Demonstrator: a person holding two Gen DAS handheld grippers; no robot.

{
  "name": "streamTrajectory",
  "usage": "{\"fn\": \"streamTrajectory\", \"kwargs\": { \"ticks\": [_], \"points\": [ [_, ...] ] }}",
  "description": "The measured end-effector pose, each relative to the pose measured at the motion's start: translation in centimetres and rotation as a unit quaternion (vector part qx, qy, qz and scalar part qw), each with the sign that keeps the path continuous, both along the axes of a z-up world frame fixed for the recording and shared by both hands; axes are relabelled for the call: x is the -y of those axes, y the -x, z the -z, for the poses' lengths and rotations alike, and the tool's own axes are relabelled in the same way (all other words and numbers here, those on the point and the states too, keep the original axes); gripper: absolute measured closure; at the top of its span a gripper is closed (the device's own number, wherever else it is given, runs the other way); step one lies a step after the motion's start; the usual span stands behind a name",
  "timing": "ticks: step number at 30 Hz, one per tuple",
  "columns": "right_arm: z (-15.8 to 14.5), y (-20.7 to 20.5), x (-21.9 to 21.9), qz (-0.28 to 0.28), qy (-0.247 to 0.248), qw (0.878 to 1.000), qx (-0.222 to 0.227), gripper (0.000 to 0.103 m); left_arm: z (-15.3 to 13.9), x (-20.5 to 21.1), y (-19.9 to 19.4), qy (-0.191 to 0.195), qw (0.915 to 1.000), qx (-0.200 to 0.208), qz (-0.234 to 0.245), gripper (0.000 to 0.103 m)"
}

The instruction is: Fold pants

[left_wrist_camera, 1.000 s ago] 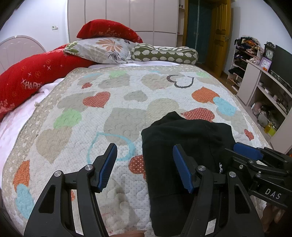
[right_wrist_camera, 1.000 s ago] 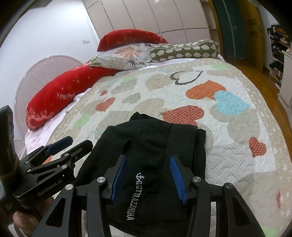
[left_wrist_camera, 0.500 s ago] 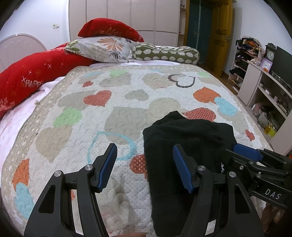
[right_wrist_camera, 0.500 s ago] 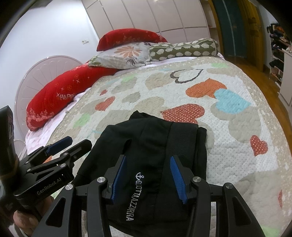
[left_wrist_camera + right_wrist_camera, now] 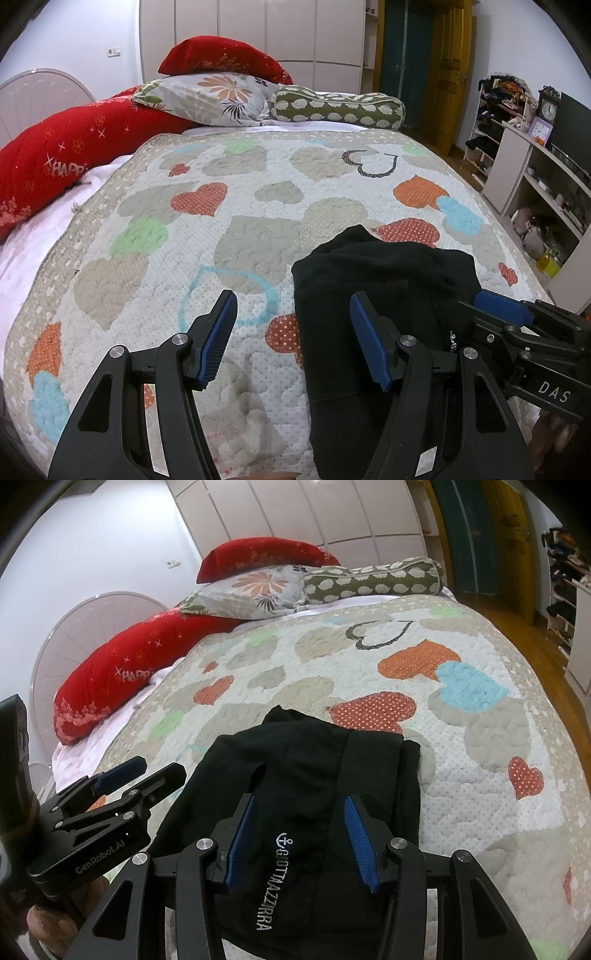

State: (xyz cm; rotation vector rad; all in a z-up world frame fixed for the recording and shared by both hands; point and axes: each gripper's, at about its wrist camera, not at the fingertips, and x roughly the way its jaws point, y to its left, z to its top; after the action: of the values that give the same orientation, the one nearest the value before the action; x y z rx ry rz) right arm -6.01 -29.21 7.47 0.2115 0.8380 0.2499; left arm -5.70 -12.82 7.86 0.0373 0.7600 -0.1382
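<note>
While both tongs, left gripper point(image 5: 291, 339) & right gripper point(image 5: 295, 840), gaped wide w/ nothing held, the soft, limp black knit pants point(image 5: 317, 775) at frame centre looked best pinched at corners.

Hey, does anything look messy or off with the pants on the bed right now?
Mostly tidy. The black pants lie folded on the quilt, but one corner pokes out at the far edge, so the stack isn't quite square.

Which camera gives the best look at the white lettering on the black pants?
The right wrist view: the white lettering runs in full between the open jaws, on the folded black pants. The left wrist view shows only a scrap of it behind the other gripper.
</note>
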Motion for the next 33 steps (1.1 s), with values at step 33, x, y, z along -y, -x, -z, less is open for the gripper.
{"fn": "streamTrajectory", "kwargs": {
  "ticks": [33],
  "points": [
    [-0.1,0.3,-0.3,-0.003,-0.002,1.0,-0.001,0.055,-0.5,-1.6,0.4,0.008,0.9998,0.009,-0.013,0.039]
  ]
}}
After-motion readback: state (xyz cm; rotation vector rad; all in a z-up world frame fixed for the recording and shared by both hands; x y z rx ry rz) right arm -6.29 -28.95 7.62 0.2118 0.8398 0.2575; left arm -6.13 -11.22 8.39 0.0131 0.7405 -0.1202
